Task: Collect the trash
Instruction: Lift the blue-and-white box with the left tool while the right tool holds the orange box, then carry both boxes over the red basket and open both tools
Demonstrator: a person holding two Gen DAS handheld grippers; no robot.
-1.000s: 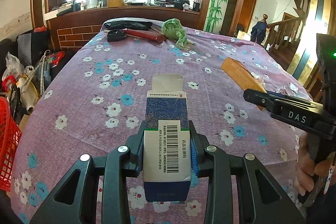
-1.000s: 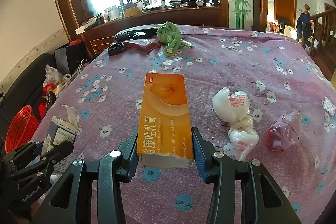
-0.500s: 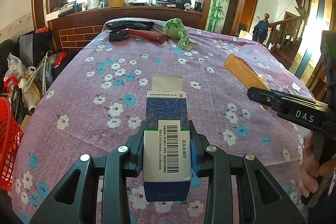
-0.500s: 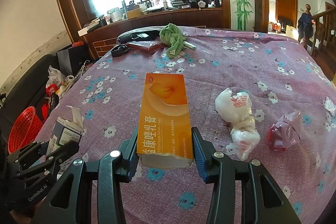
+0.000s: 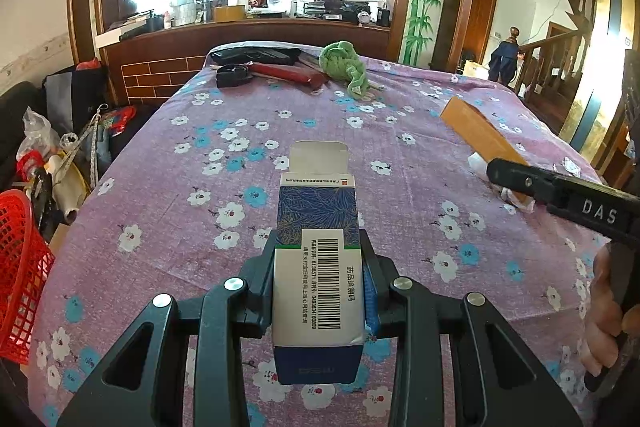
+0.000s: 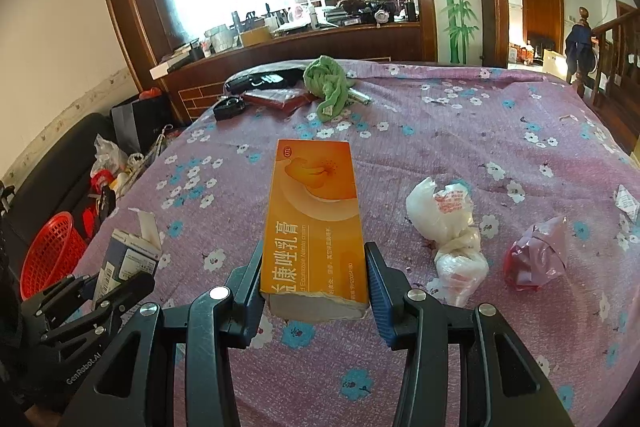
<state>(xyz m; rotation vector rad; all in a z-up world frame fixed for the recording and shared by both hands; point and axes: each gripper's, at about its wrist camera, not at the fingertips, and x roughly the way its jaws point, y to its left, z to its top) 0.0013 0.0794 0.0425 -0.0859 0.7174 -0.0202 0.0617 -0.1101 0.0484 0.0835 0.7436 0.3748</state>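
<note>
my left gripper [image 5: 320,291] is clamped on a blue and white cardboard medicine box with a barcode label [image 5: 318,267], pads pressing both long sides, the open top flap pointing toward 12 o'clock. my right gripper [image 6: 314,287] pinches a long orange cardboard ointment box [image 6: 314,215] near its torn rear end only, so most of its length sticks out toward 12 o'clock, above the purple flowered bedspread [image 6: 480,131].

the orange box is my bigger worry. held so close to one end, it could pivot downward or twist between the pads if i swing it fast, and the torn end looks soft enough to crush and slip. the blue box sits deeper in the grip, but its loose flap could snag on a rim.

the red plastic mesh basket [image 6: 50,251] stands off the bed's edge at about 9 o'clock in the right wrist view, and looks like the likely place for the trash. both hands would head the same way, and the left gripper already shows at 8 o'clock in that view, so the boxes or grippers could knock together. dropping from too far out could land a box among the clutter beside the basket.

the white crumpled plastic bag [image 6: 448,223] and the pink crumpled plastic bag [image 6: 536,255] lie on the bedspread at 3 o'clock, just beside my right fingers; a careless sweep could drag them off the bed.
</note>
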